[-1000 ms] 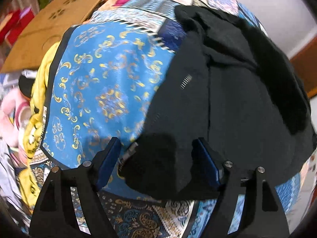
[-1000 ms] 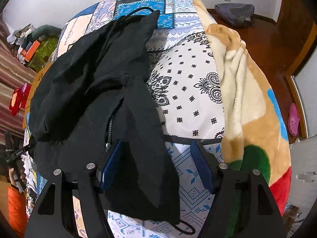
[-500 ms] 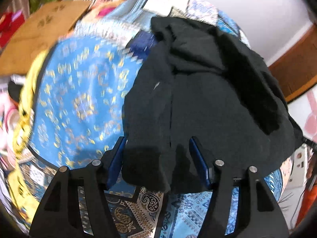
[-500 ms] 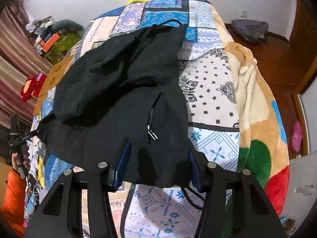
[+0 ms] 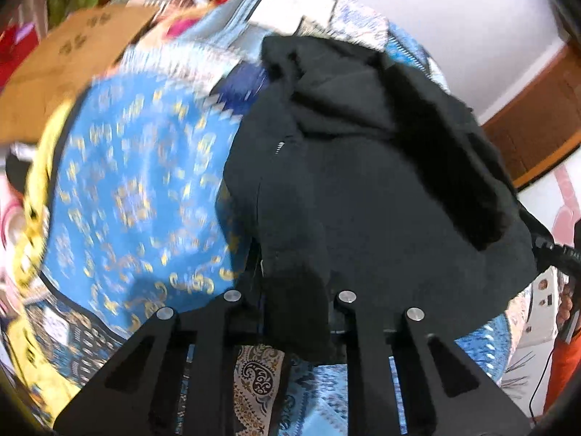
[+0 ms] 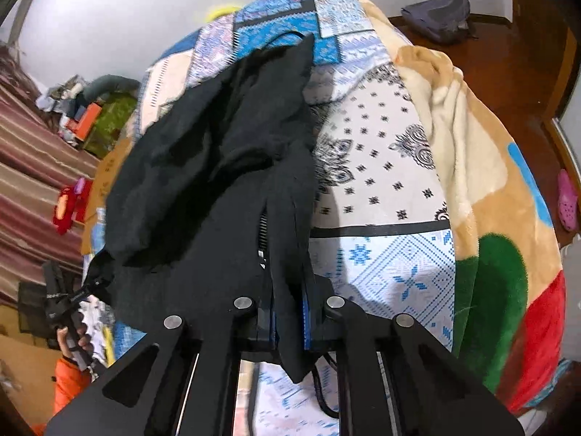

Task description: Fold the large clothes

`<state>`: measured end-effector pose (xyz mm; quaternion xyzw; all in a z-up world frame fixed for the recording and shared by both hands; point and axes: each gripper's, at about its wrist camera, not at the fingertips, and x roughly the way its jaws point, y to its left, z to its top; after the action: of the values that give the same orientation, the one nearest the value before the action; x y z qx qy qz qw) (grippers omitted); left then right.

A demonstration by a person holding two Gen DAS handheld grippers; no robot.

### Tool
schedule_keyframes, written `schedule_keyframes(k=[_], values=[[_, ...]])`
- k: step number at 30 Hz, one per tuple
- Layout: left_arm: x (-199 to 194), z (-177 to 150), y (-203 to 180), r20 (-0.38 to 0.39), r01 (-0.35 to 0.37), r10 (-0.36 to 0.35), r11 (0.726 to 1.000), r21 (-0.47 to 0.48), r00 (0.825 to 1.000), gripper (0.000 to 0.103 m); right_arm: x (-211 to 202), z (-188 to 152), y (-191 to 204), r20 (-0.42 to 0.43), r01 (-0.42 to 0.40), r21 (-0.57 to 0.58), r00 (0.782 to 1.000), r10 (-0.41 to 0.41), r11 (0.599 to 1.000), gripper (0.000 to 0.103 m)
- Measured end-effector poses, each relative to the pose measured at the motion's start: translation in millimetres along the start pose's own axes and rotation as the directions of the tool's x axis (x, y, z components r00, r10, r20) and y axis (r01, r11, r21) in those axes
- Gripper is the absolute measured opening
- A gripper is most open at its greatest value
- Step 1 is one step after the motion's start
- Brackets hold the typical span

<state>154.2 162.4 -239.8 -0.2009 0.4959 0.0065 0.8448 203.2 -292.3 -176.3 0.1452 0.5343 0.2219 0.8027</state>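
While both my arms reach over the bed (image 6: 392,181), my left tongs (image 5: 295,301) are clenched on the near hem of the black hooded jacket (image 5: 363,189), a fold of dark cloth bunched between the two fingers and hanging down a little below them. My right tongs (image 6: 288,312) are clamped on the same jacket (image 6: 218,181) at its other near corner, right beside the open zipper (image 6: 262,232), with a tail of fabric drooping past the blue pads (image 6: 307,318).

The jacket lies spread on the patterned quilt (image 5: 138,189), its hood crumpled toward the far end of the bed and one sleeve folded across the body. In the left view the quilt under it is blue with gold scrollwork, blurred by motion; in the right view it is white with black motifs, and a fleece blanket (image 6: 483,189) in tan, green and red lies just beside the jacket's right side, not touching it.

A flat cardboard sheet (image 5: 69,72) lies off the bed's left side. On the wooden floor near the far wall sits a grey bag (image 6: 439,18), and a pink slipper (image 6: 567,200) lies at the right edge.
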Motion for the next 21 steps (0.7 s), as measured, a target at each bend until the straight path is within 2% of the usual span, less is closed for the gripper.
schedule_keyframes(k=[6,9,11,14,16,20,21], values=[[-45,43,-27,0.064,0.144,-0.144,0.99,0.004,0.987,0.015,-19,19,23,0.055,-0.064,-0.047,0.996,0.066,0.997,0.007],[-67,83,-44,0.124,0.222,-0.221,0.975,0.001,0.967,0.014,-28,41,41,0.083,-0.102,-0.096,0.99,0.11,0.99,0.006],[-82,107,-43,0.159,0.251,-0.248,0.968,0.005,0.955,0.014,-32,59,52,0.104,-0.115,-0.127,0.986,0.129,0.985,0.006],[-90,146,-41,0.206,0.255,-0.249,0.967,-0.002,0.946,0.013,-34,90,62,0.146,-0.114,-0.152,0.98,0.137,0.982,0.006],[-87,170,-34,0.238,0.233,-0.221,0.972,-0.026,0.946,0.013,-35,111,60,0.174,-0.113,-0.137,0.975,0.137,0.984,0.006],[-59,212,-8,0.261,0.21,-0.17,0.968,-0.135,0.95,0.013,-22,157,39,0.212,-0.071,-0.073,0.974,0.085,0.995,0.006],[-43,227,0,0.257,0.183,-0.139,0.971,-0.155,0.956,0.013,-15,167,33,0.208,-0.061,-0.057,0.976,0.071,0.997,0.006]])
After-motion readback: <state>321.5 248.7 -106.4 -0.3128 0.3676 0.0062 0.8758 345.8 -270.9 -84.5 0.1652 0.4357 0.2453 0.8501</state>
